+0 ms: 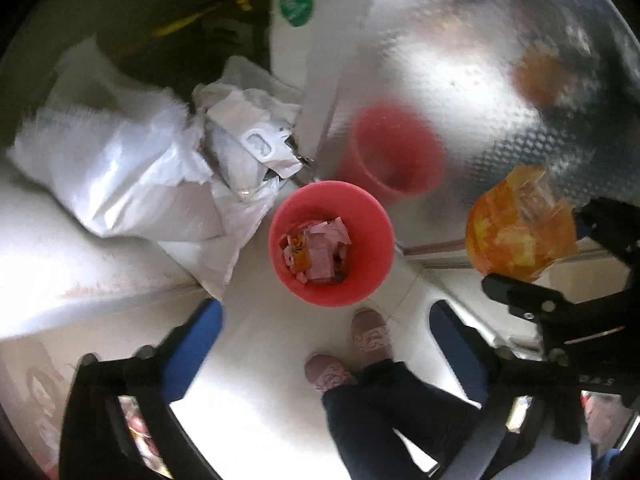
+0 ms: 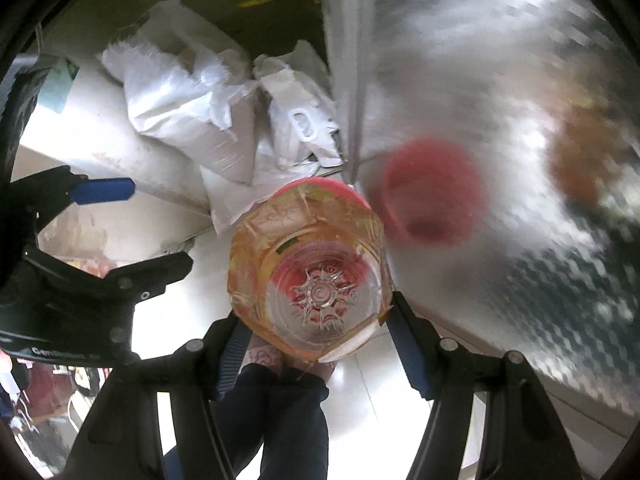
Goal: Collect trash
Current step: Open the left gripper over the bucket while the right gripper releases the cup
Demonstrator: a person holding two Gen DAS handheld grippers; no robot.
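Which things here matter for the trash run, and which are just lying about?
Part of the job:
- red bin, already holding wrappers
- clear orange-labelled bottle, clamped in the right gripper above the bin
- left gripper, open and empty

Just lying about:
- white bags beside the bin
- shiny metal panel

A pale, glossy floor (image 1: 260, 360) catches bright light. On the right stands a shiny metal panel (image 1: 480, 80) with an embossed pattern, giving blurred reflections. Beside it runs a white upright frame (image 1: 288, 52) bearing a round green sticker (image 1: 296, 4). Crumpled white bags (image 1: 132, 160) are heaped against a dim, dark wall (image 1: 120, 0).
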